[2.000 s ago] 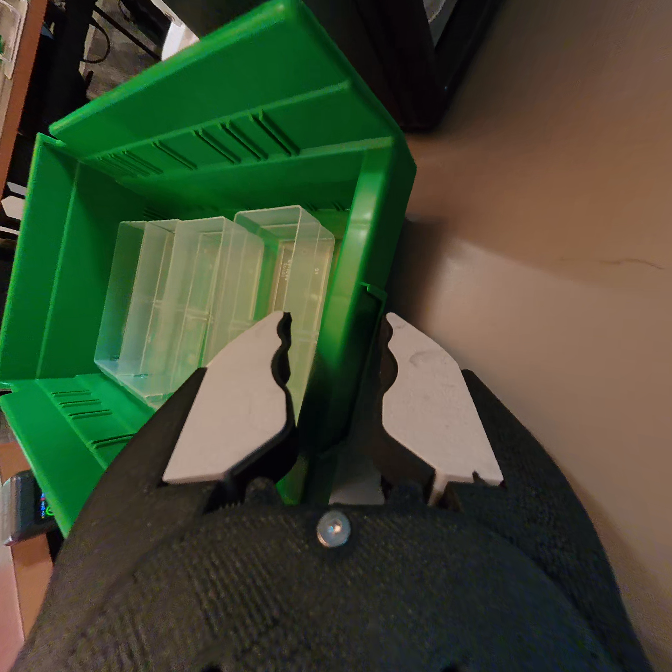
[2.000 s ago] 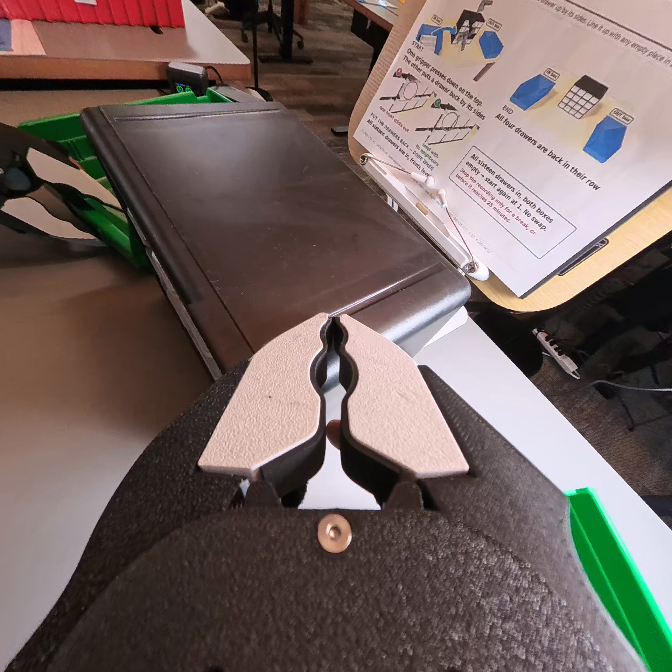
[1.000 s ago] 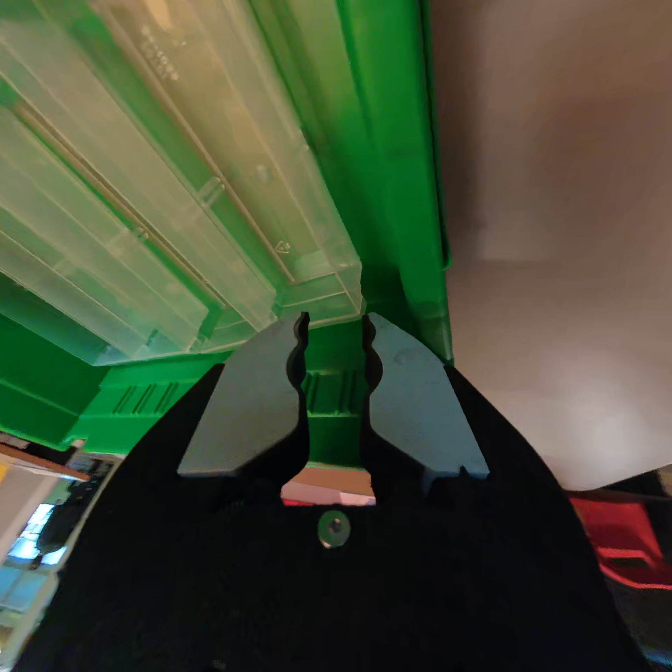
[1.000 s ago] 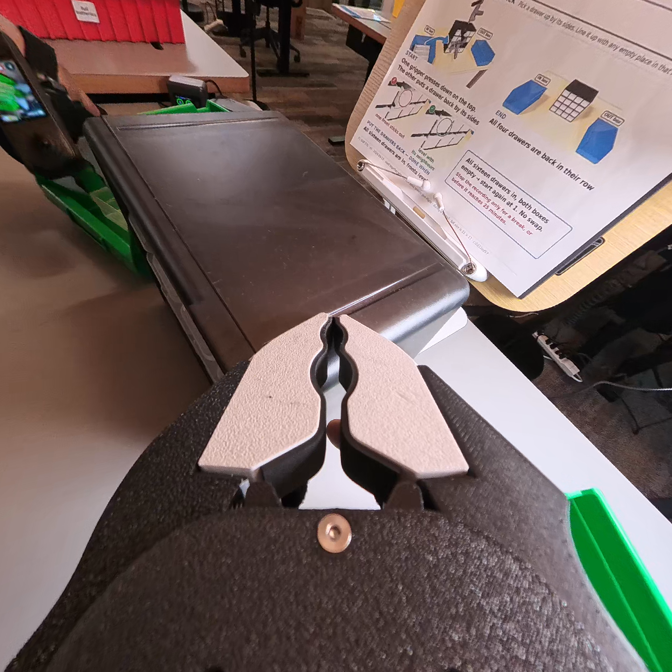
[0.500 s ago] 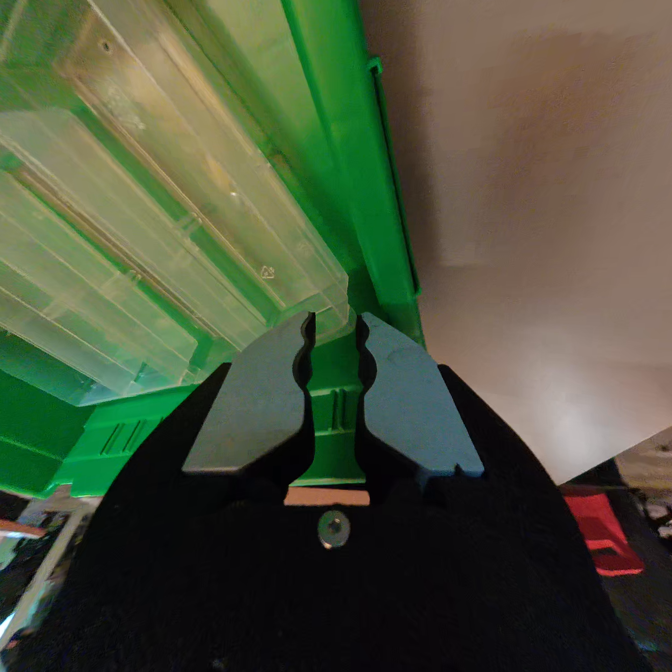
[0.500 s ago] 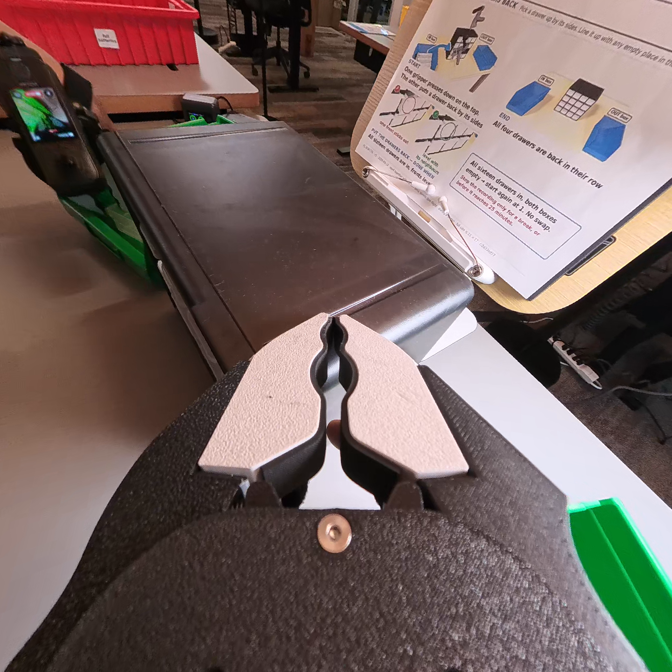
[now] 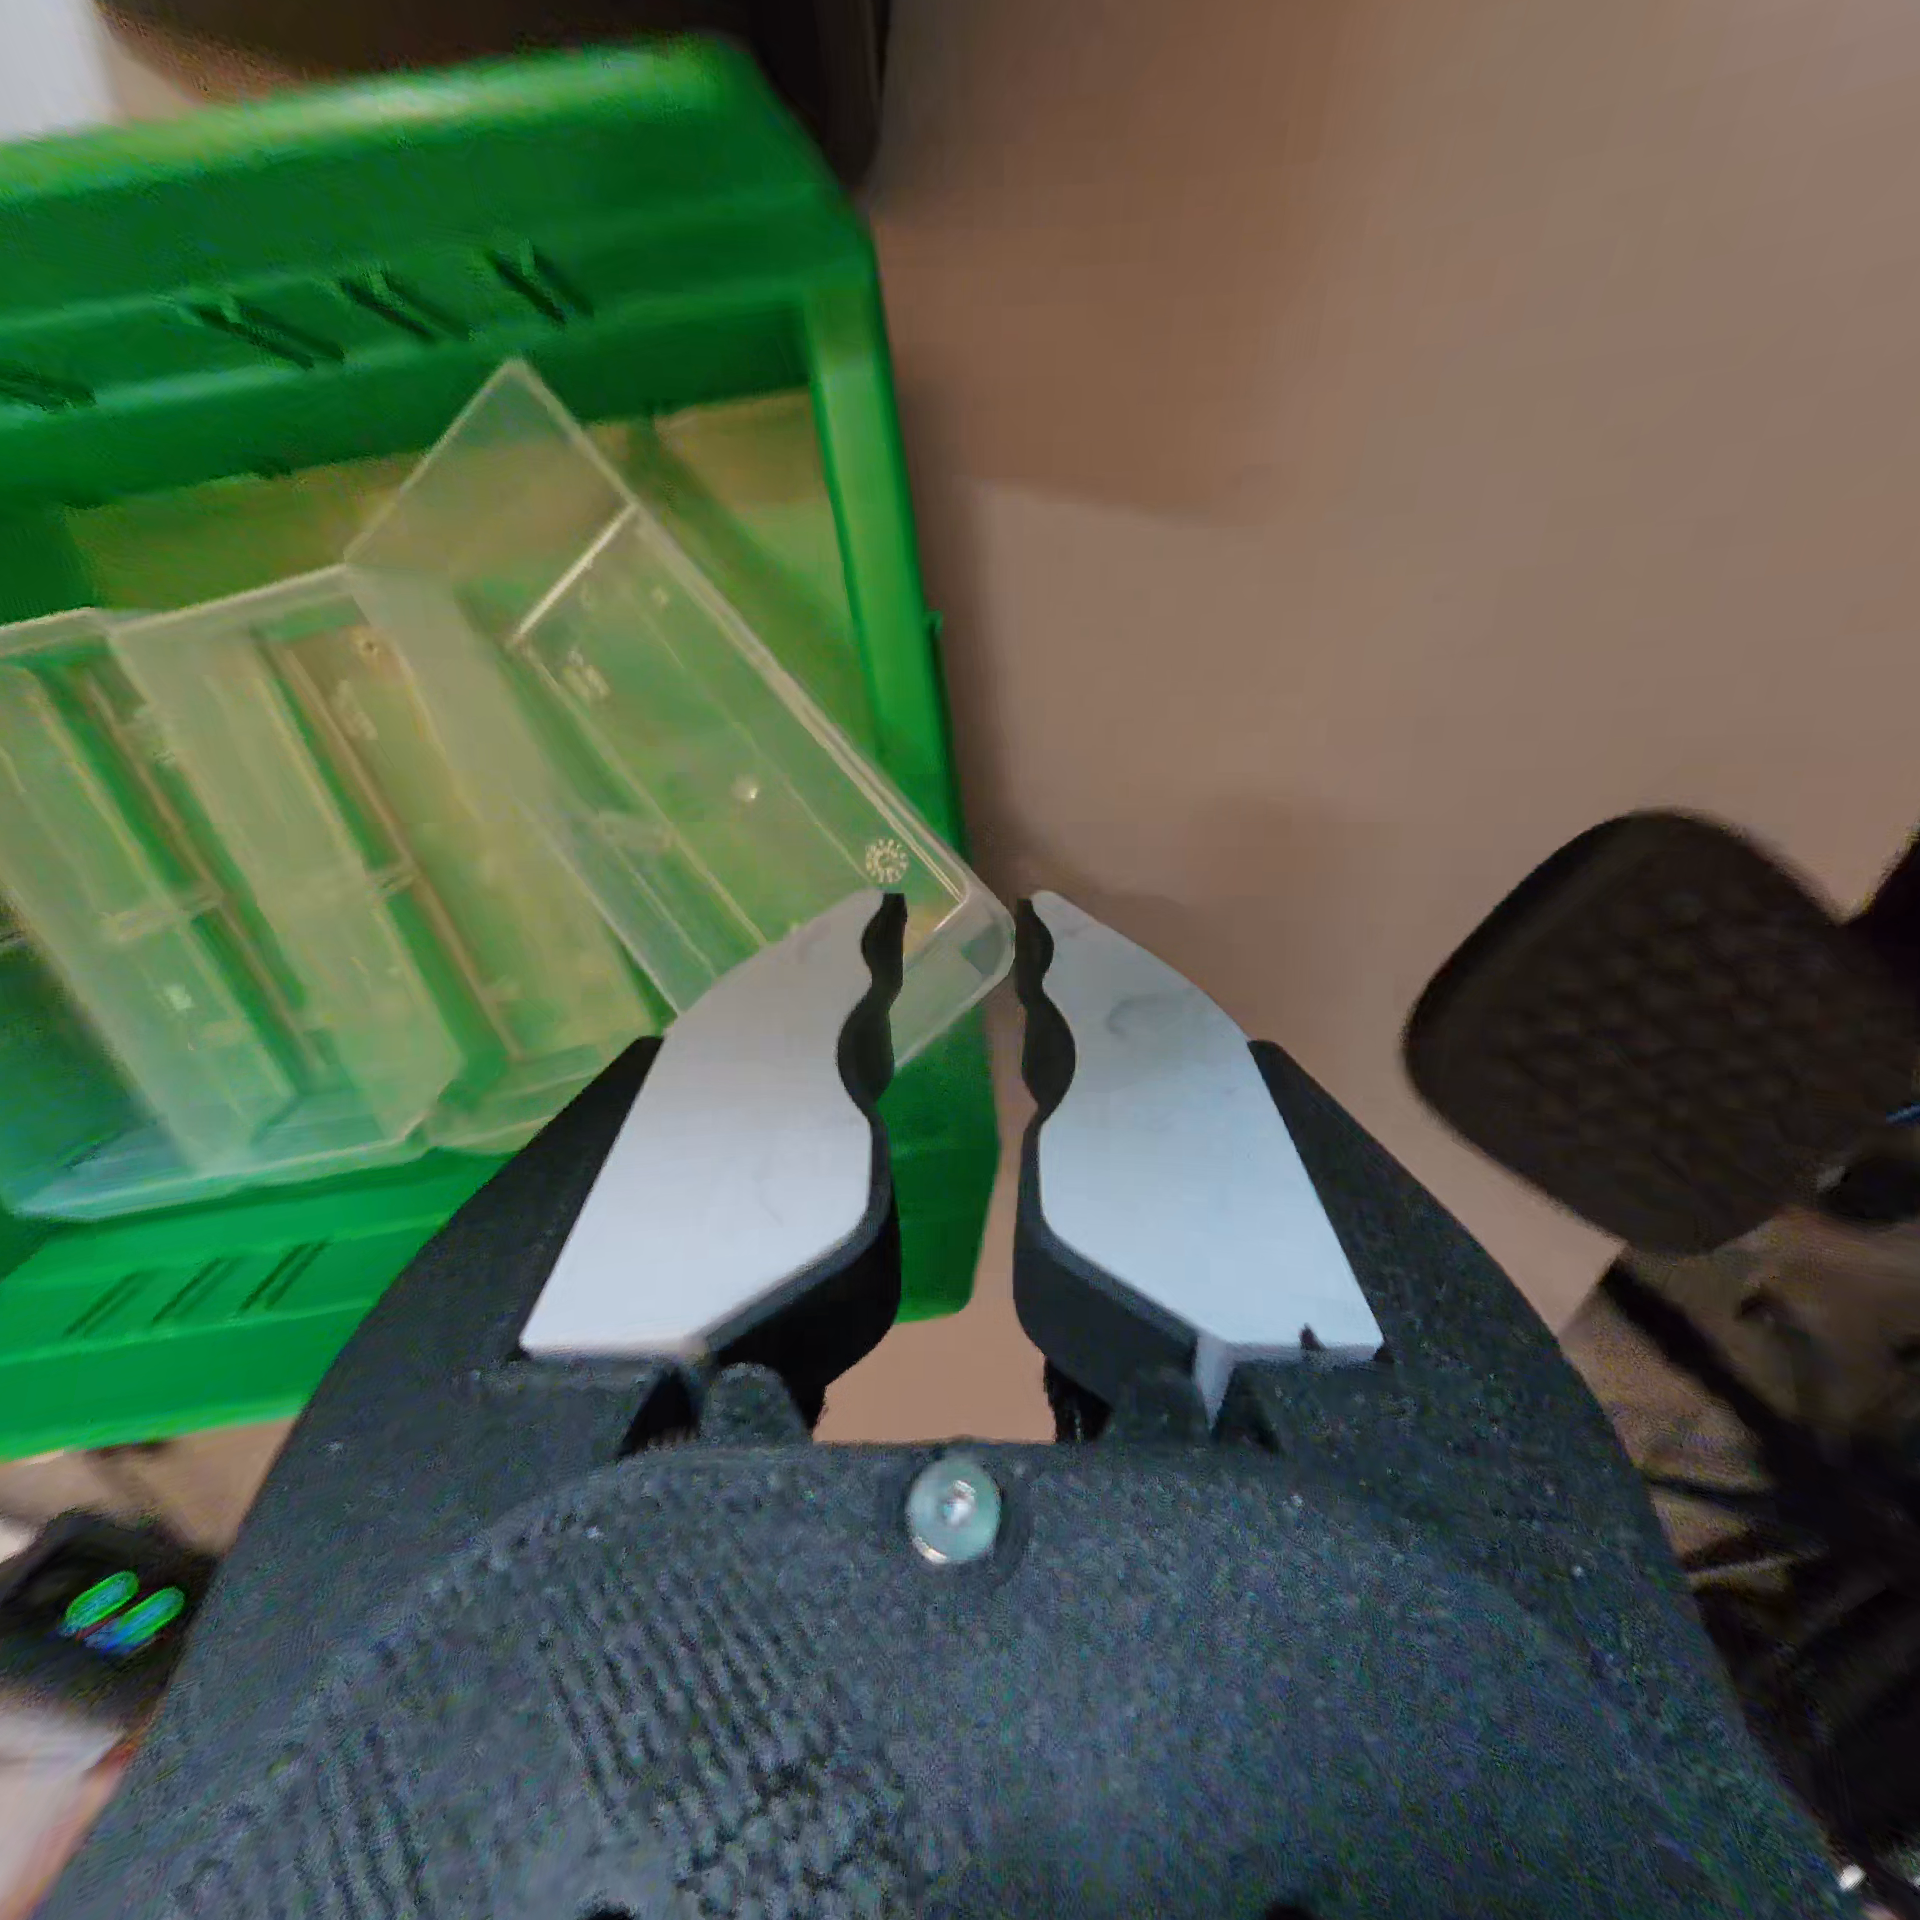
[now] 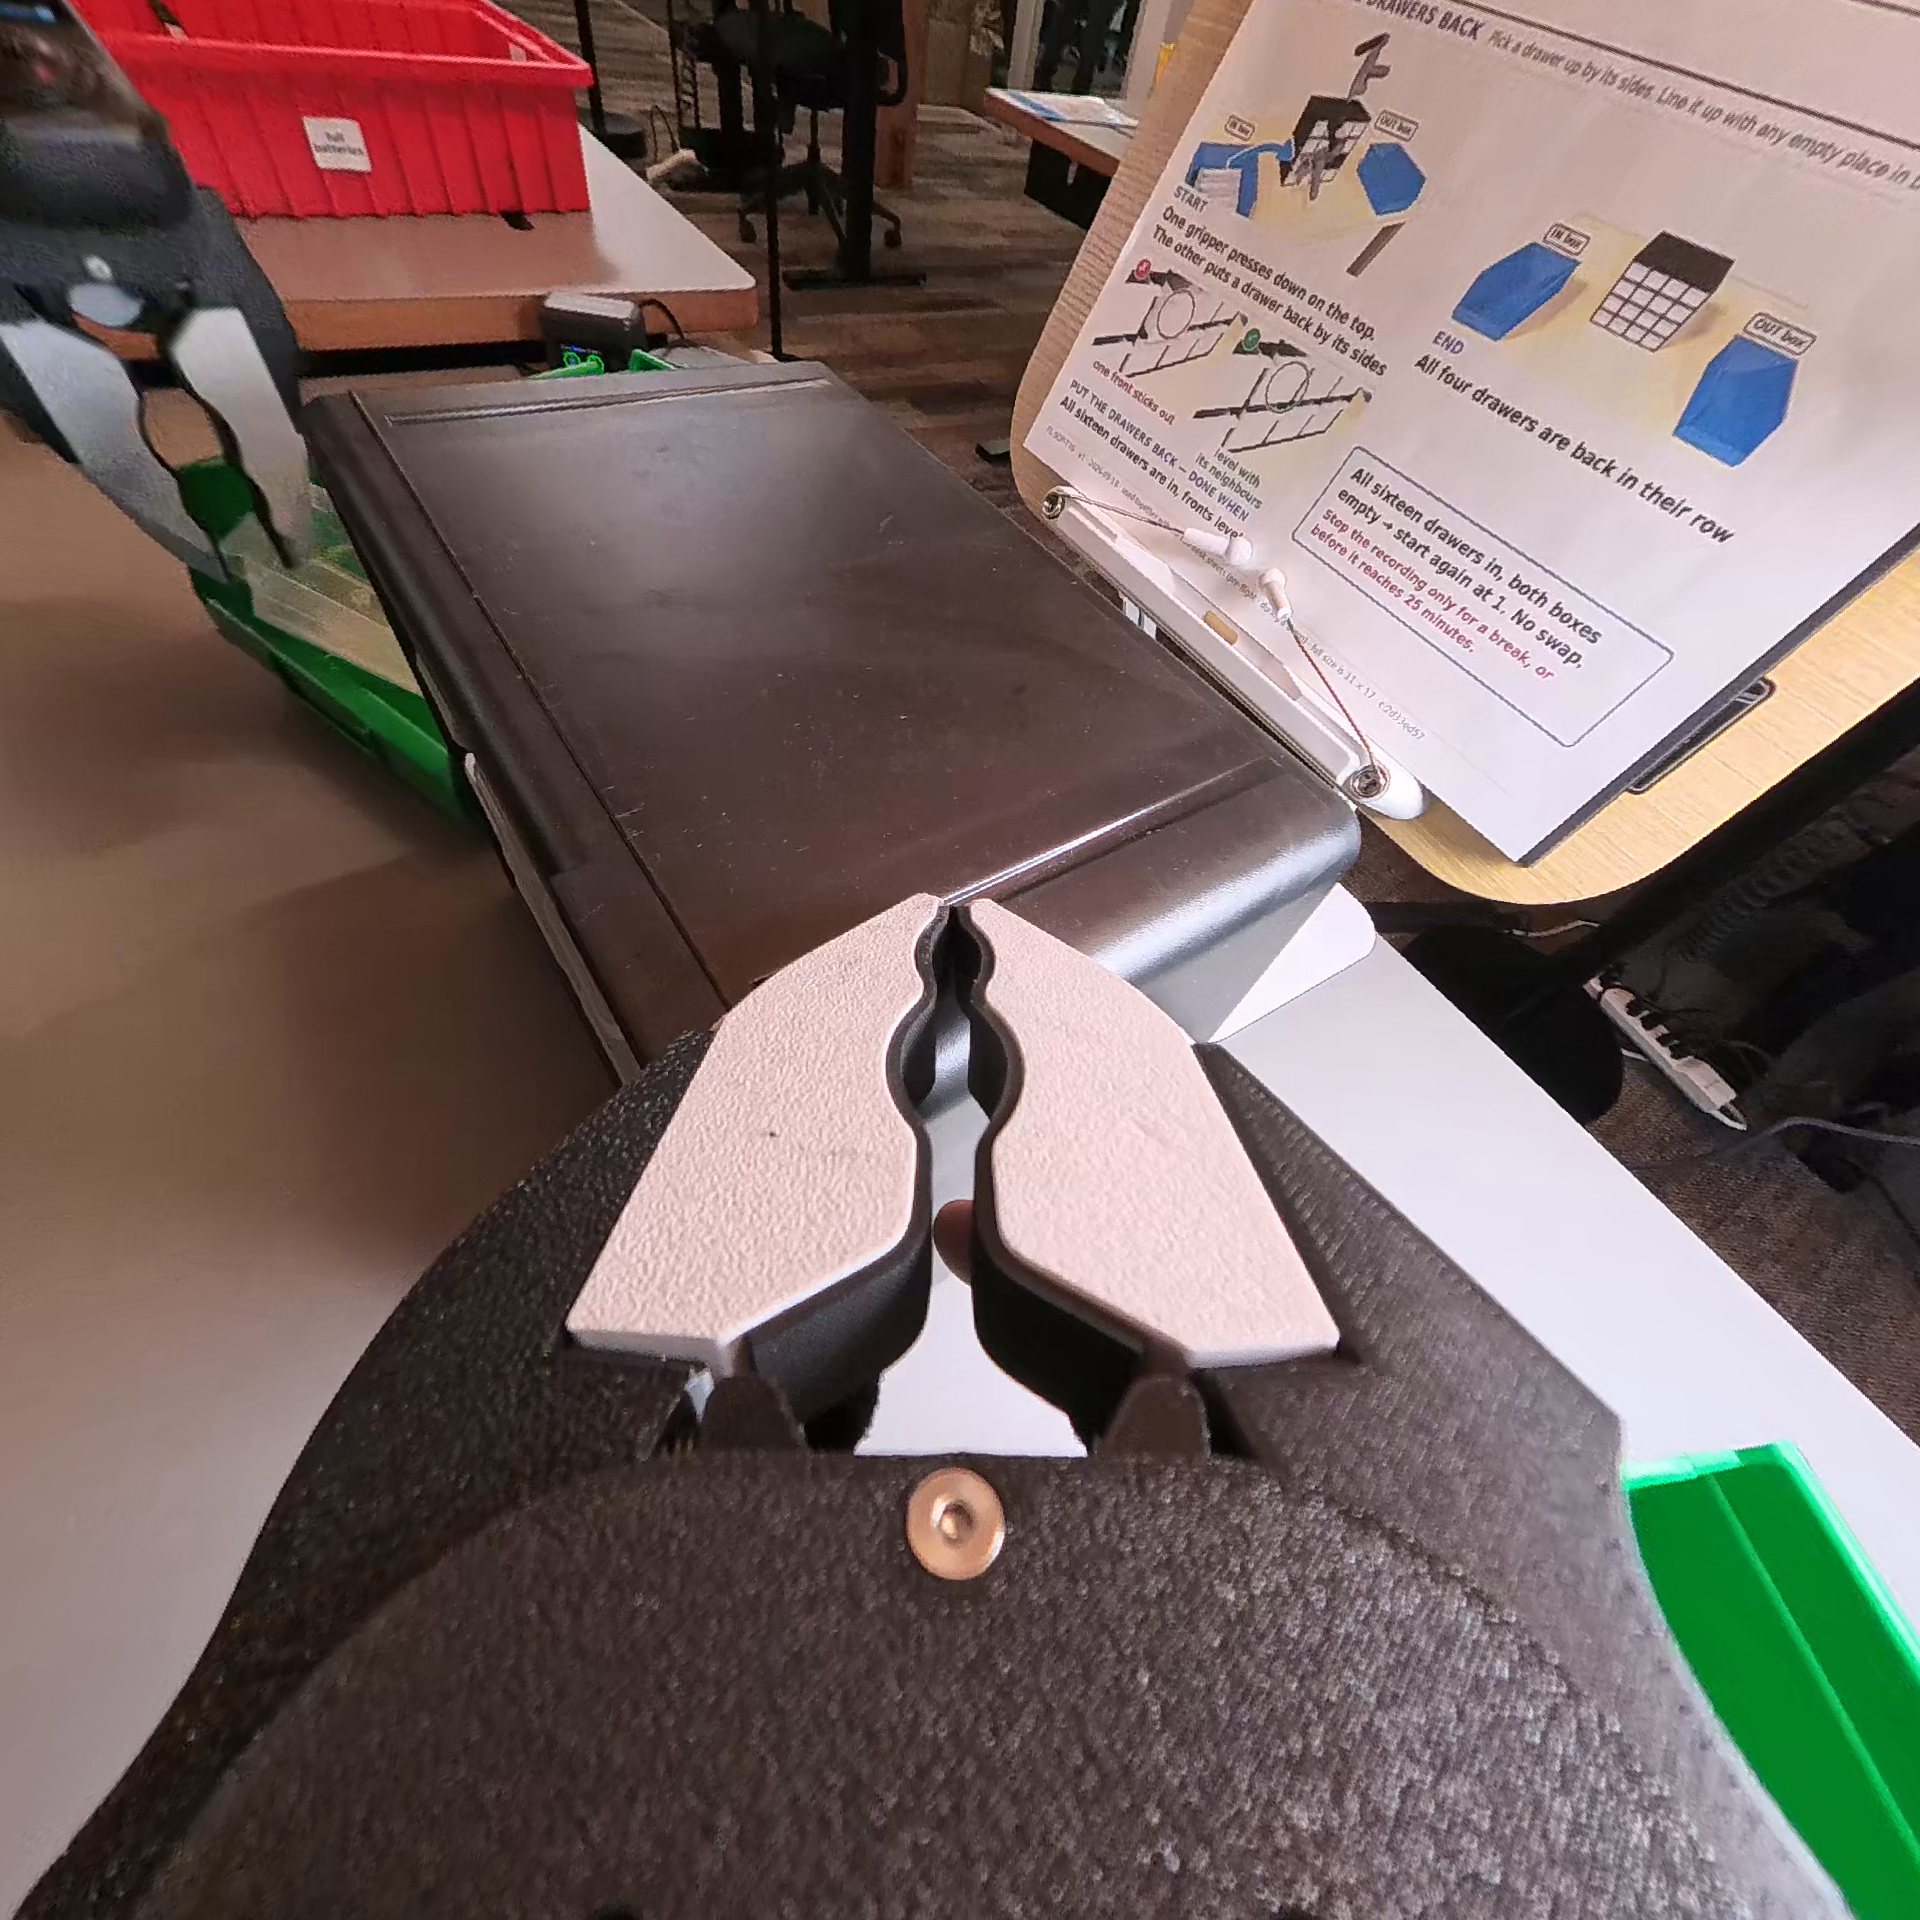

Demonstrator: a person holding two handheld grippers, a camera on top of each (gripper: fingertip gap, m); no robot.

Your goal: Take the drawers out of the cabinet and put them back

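A green bin (image 7: 416, 208) holds several clear plastic drawers side by side (image 7: 208, 883). The rightmost clear drawer (image 7: 623, 727) is tilted up out of the row, and its near corner sits between my left gripper's (image 7: 956, 904) narrowly parted fingers, which grip it there. The dark cabinet (image 8: 831, 623) shows only its flat top in the right wrist view. My right gripper (image 8: 951, 914) is shut and empty over the cabinet's near corner. The left gripper (image 8: 255, 556) shows far left there, tips down in the green bin (image 8: 343, 686).
An instruction sheet on a tilted board (image 8: 1507, 364) stands right of the cabinet. A second green bin's edge (image 8: 1787, 1621) is at the lower right. A red bin (image 8: 343, 114) sits on a far table. A blurred black textured shape (image 7: 1662, 1029) is right of the left gripper.
The left gripper left the bin's wall, dipped into the bin, narrowed its fingers and now has the rightmost drawer tilted up. The right gripper stayed shut and lifted slightly.
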